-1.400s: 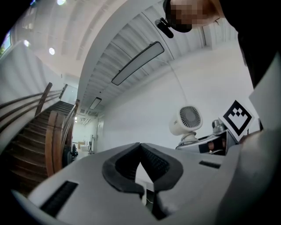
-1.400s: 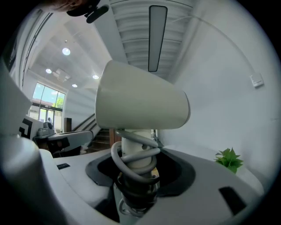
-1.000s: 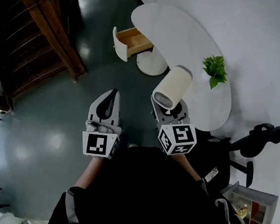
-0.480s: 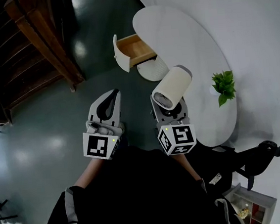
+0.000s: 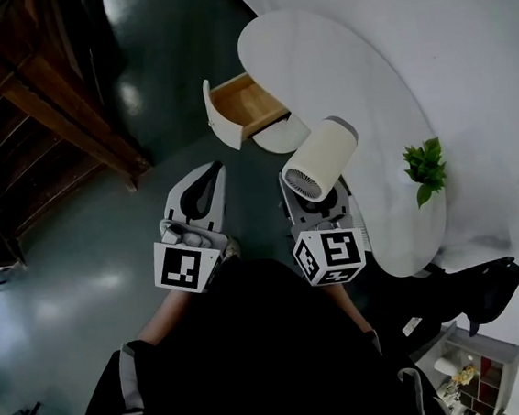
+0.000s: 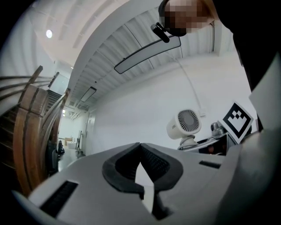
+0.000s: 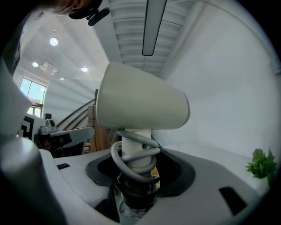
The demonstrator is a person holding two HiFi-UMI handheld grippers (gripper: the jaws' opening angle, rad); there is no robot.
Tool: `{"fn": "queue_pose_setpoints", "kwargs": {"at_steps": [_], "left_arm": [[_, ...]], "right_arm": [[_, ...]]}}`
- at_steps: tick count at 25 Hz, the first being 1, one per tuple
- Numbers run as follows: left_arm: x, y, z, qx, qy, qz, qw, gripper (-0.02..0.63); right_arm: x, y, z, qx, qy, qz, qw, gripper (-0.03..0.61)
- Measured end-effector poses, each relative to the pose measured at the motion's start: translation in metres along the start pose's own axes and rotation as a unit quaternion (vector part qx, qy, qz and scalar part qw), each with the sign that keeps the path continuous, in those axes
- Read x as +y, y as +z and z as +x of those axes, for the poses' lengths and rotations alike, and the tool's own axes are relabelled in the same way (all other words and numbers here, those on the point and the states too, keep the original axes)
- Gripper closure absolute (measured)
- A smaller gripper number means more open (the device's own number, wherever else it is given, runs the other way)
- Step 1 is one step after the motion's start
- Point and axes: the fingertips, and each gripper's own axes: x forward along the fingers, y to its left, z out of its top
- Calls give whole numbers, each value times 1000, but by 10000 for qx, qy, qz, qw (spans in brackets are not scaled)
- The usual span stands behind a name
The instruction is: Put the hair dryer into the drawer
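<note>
- Right tongs point(image 5: 318, 196): clenched on the handle of the cream plastic hair dryer with the round barrel point(image 5: 321, 159). The barrel stands up above the jaws, grille end towards me.
- A grey cord point(image 7: 131, 151) is wound round the handle just where the pads bite, so I judge that part of the grip sits on cord, not on hard plastic.
- Left tongs point(image 5: 208, 172): clenched, tips meeting, nothing between them. They are carried beside the right one.
- The open wooden drawer with the white front point(image 5: 247, 106) juts from under the white rounded surface point(image 5: 336, 56), ahead of both tongs and well apart from the dryer.
- A small green potted plant point(image 5: 426, 171) stands on the surface's right edge, clear of the route.
- Handling, my judgement: a light, stiff shell, smooth and likely slippery, top-heavy on this low hold. The handle is the right place to grip it, below the barrel, since the barrel looks too wide for the jaws.
- Risk: the barrel swinging or the cord loops sliding. I'd lower it lying flat.
</note>
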Motion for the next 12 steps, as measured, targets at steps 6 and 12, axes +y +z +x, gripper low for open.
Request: {"fn": "queue_pose_setpoints", "kwargs": {"at_steps": [6, 12], "left_arm": [[23, -14, 12, 97, -124, -158, 9998, 606], [36, -19, 22, 146, -110, -262, 9995, 606]], "right_arm": [[7, -7, 20, 127, -102, -8, 9999, 336], [6, -5, 39, 135, -26, 12, 9999, 336]]}}
